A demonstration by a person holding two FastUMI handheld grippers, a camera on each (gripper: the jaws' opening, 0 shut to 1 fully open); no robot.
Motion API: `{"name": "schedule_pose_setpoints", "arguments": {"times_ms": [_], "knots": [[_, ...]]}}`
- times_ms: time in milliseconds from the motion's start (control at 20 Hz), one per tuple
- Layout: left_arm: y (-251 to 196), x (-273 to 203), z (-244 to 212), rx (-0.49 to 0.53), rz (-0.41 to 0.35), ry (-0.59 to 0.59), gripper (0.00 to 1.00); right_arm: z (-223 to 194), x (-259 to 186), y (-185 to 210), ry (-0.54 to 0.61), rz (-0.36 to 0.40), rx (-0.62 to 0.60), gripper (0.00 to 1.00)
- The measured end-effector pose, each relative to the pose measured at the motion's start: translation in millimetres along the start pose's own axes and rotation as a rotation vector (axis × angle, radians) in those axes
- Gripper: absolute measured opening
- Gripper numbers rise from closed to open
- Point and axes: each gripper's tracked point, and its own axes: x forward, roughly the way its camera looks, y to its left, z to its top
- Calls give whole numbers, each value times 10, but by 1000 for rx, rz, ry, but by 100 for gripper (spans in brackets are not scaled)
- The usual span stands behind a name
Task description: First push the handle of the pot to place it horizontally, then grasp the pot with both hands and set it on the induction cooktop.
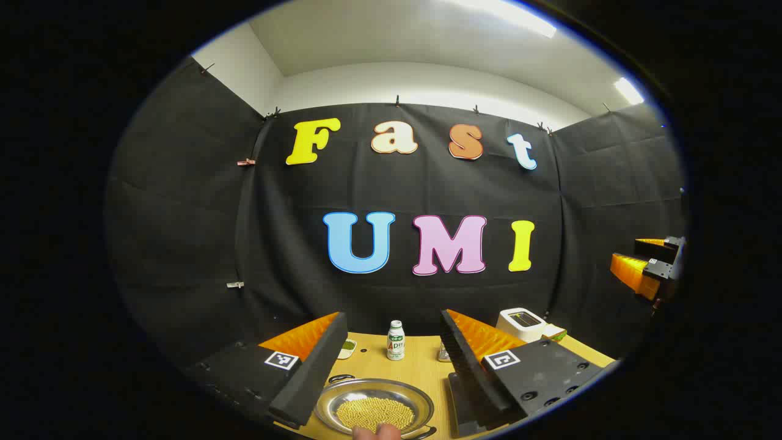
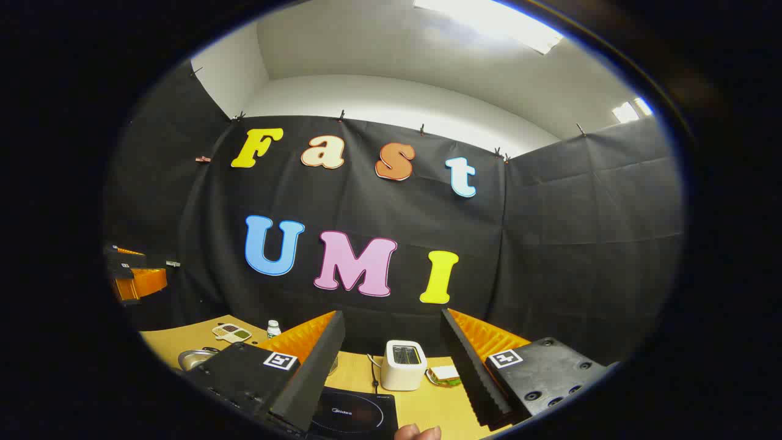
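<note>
pot [image 1: 374, 408] between open left tool [image 1: 391, 342] fingers

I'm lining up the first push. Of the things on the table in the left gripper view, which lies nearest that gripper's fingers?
The metal pot holding yellow grains, right between the open left gripper fingers. The small bottle and white toaster stand farther back.

On the table [image 1: 421, 366], a bottle [image 1: 396, 340] stands behind the pot [image 1: 372, 404]; the toaster [image 2: 403, 365] stands behind the cooktop [image 2: 357, 415].

Bright ceiling lights [image 2: 489, 21], sharp centre, edges warped.
</note>
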Motion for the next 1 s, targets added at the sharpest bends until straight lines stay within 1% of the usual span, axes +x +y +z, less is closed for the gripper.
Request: {"name": "schedule_pose_setpoints", "arguments": {"times_ms": [250,500,800,1000], "knots": [[44,12,21,14,2,-14,94,-5,18,53,4,4,-9,98],[59,4,-15,1,1,-6,95,-11,-4,79,6,8,-21,98],[59,-33,34,22,-1,-26,95,1,-34,105,1,15,-31,98],[4,-78,68,20,-28,-40,94,15,-59,122,-2,20,-33,98]]}}
